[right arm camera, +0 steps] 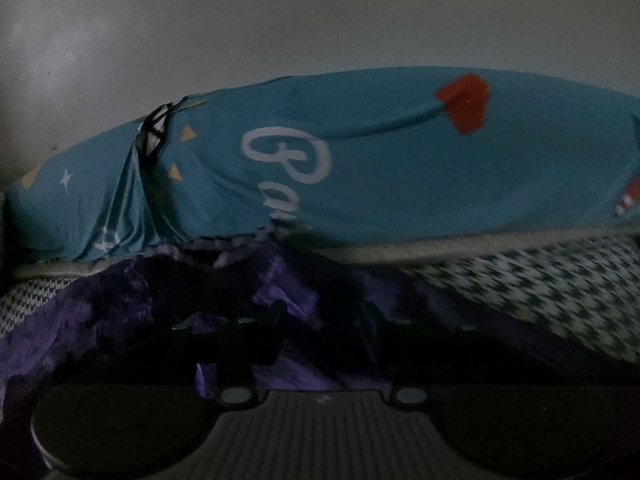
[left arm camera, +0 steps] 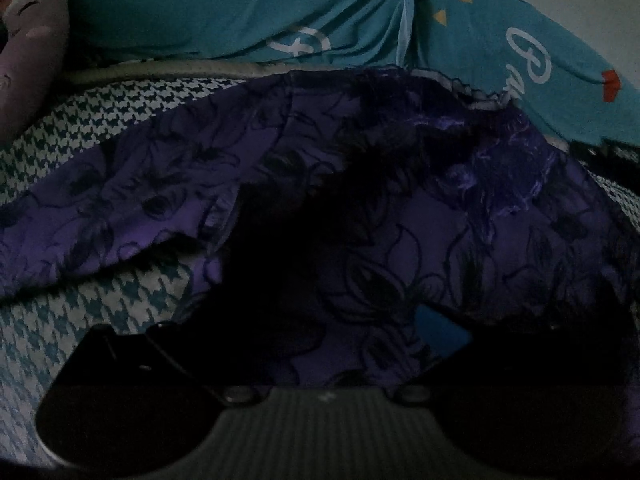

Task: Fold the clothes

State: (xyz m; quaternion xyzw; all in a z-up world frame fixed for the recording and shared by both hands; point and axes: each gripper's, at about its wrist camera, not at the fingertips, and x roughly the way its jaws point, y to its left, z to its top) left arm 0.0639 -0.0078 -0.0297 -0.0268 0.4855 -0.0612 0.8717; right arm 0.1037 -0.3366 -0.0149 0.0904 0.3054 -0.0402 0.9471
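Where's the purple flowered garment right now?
The purple garment lies crumpled on the houndstooth bedcover, in front of the teal pillows. In both wrist views it fills the centre, right before the grippers.

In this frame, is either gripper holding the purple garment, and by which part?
Left gripper is open over the purple garment, holding nothing. Right gripper has its fingers in bunched folds of it; too dark to tell whether it grips.

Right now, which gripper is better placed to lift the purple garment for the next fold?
Probably the right gripper: its fingers sit close together with the purple garment bunched between them, so it looks gripped. The left gripper is spread wide above flat cloth, holding nothing. Dim, so tentative.
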